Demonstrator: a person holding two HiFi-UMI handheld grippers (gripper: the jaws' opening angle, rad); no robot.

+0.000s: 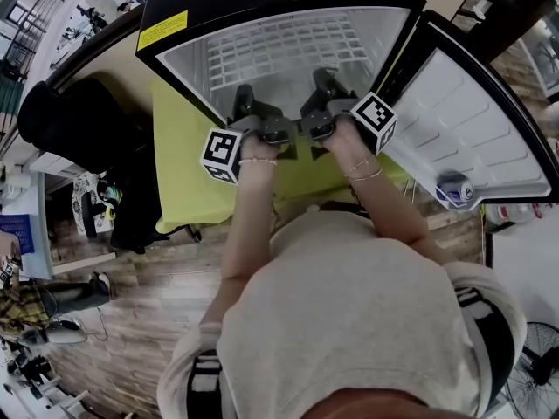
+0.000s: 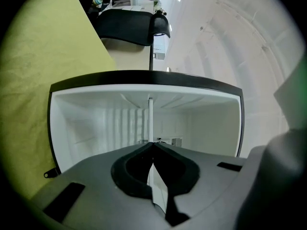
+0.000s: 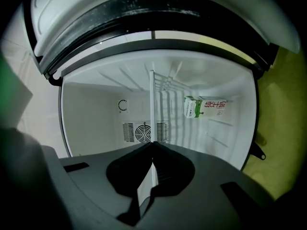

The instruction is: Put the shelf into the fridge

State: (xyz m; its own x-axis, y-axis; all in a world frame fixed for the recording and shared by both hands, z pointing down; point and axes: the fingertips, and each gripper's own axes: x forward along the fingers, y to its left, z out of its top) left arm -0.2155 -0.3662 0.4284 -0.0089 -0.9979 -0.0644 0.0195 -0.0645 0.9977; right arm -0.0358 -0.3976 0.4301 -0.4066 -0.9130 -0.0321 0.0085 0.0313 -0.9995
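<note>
Fridge: a small black fridge (image 1: 175, 20) stands on a yellow-green cloth (image 1: 188, 173) over the tabletop, with its door (image 1: 476, 129) swung wide to the right.
Shelf: the white wire shelf (image 1: 279, 46) lies mostly inside the white cavity. Its near edge sits at the opening, where both grippers hold it.
Left gripper: the left gripper (image 1: 247, 103) is at the left part of the shelf's near edge. In the left gripper view its jaws meet on that edge, which shows as a thin white line running away into the cavity (image 2: 150, 119).
Right gripper: the right gripper (image 1: 321, 84) is just beside the left one on the same edge. In the right gripper view its jaws are likewise clamped on the thin white edge (image 3: 153, 104).
Inside: a milk carton (image 3: 206, 107) sits against one inner wall, and a fan grille (image 3: 143, 132) is at the back.
Done: the door is open and the shelf has been brought in past the opening, held by both grippers.
Left: the shelf probably needs pushing the rest of the way back and settling on the side ledges. Whether it already rests on them cannot be told. After that both jaws must let go and draw out, and the door is not yet closed.
</note>
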